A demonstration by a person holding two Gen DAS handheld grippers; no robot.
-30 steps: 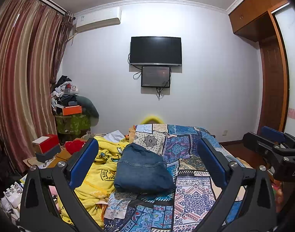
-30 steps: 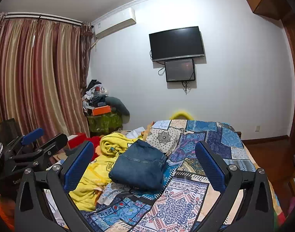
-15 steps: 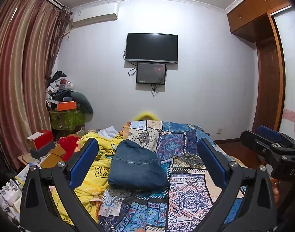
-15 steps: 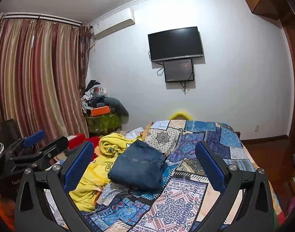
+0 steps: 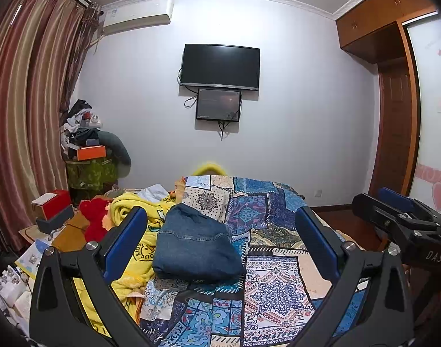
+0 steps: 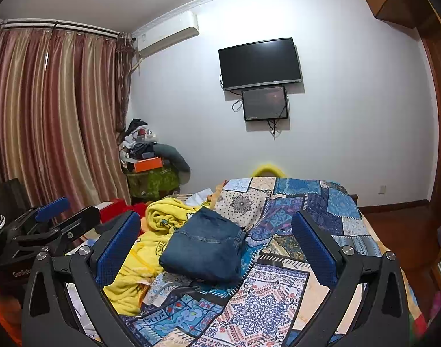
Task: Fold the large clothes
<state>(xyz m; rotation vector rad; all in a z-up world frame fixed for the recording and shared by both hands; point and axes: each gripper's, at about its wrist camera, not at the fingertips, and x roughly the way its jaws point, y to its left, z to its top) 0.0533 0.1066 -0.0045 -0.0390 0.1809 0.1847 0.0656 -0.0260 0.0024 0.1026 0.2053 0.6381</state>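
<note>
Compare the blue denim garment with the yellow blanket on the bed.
The denim garment is dark blue and plain; the yellow blanket is bright and printed. The denim garment lies folded in a compact bundle; the yellow blanket is crumpled and spread out. The denim garment looks smaller than the yellow blanket. Both lie untouched on the patchwork quilt.

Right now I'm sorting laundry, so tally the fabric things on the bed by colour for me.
Blue denim: 1, the folded jeans
Yellow: 1, the blanket bunched beside the jeans
Patchwork blue: 1, the quilt under both
White: 1, a cloth past the blanket, too small to identify
Total: 4
Both grippers, left and right, are open and hold nothing.
</note>
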